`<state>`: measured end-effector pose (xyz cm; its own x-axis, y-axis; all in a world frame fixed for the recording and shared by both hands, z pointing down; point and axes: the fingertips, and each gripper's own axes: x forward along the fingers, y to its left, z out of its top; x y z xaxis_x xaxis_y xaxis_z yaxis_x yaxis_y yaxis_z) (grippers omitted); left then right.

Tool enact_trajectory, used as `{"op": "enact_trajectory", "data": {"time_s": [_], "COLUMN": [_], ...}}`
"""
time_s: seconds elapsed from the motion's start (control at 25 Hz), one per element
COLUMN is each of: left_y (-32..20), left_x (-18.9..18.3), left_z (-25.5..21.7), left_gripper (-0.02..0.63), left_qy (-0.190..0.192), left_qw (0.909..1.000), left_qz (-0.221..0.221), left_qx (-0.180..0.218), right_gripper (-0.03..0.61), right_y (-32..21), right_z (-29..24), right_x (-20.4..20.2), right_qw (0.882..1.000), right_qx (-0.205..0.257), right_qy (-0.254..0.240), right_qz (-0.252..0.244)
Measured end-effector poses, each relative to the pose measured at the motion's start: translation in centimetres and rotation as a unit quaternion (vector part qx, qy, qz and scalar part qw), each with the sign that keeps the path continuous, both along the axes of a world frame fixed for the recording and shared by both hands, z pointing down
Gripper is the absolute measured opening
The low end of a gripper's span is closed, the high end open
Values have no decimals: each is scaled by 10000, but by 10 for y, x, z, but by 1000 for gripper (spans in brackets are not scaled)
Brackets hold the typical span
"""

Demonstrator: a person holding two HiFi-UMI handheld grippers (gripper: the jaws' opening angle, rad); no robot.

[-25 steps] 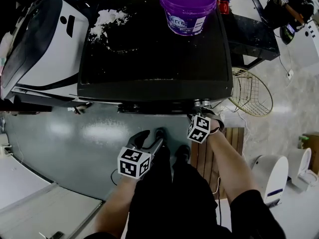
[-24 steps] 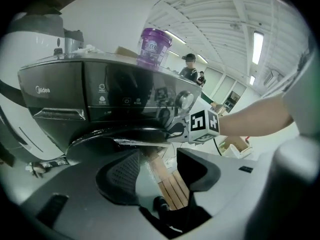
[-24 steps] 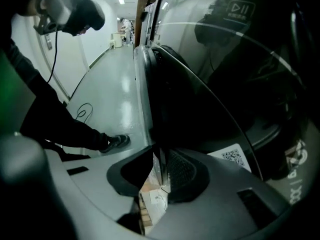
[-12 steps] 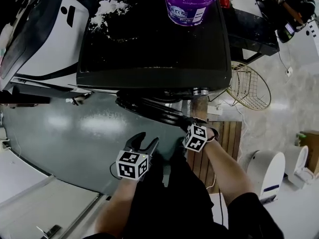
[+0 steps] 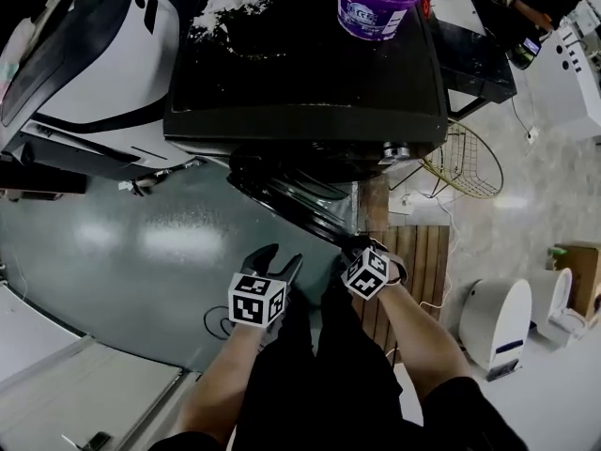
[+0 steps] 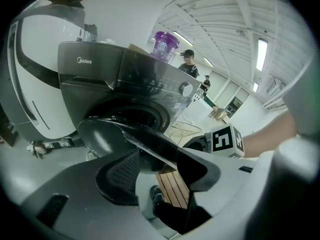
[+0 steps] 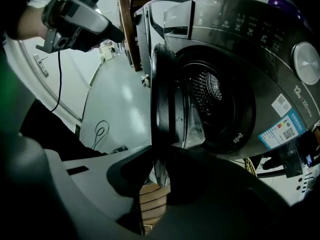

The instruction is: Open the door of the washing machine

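Door (image 5: 302,207) of the washing machine (image 5: 300,73) stands partly swung out from the dark front, hinged at the left. In the head view its free edge reaches down toward 6 o'clock, at the person's legs. The right hand-held gripper (image 5: 362,250) has that free edge. In the right gripper view its jaws (image 7: 160,170) are drawn close together with the door's rim running down between them, clamped on both faces. Behind the door, at 3 o'clock in that view, the open mouth shows the perforated drum (image 7: 210,91).

The left hand-held gripper (image 5: 282,256) sits just beside the right one, at its 9 o'clock in the head view, over the grey-green floor (image 5: 141,242) and clear of the door. Its jaws (image 6: 156,174) stand about half open with nothing between them. The left gripper view looks past them to the door and the machine's front at 12 o'clock.

On the machine's top surface a purple tub (image 5: 378,3) stands at 1 o'clock, near the back right corner. A patch of white powder (image 5: 223,6) lies at 11 o'clock. A wire basket (image 5: 465,163) leans on the floor at the machine's 4 o'clock. Wooden slats (image 5: 413,252) lie just beside the right gripper, at its 3 o'clock.
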<state>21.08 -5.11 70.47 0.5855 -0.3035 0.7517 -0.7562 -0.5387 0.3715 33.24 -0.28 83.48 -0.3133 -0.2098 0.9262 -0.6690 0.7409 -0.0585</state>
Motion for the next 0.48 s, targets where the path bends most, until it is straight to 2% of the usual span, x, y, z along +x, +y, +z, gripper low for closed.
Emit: {"op": "enact_trajectory", "data": {"time_s": [0.28,0.48], "left_y": [26,41], "left_x": [-18,-41], "left_z": [16,34], "left_gripper": [247,247], "left_qy": [-55,-155], "left_qw": [9998,9996], "left_qz": [196,235], "left_qx": [-7,-69], "right_gripper": [87,64], "right_y": [55,65], "right_z": [-27,-45], "right_x": [-39,-45], "right_qw": [9956,9942], "right_qx": [-93,111], "right_qy": [-930,-1030], "right_qz": [-49,293]}}
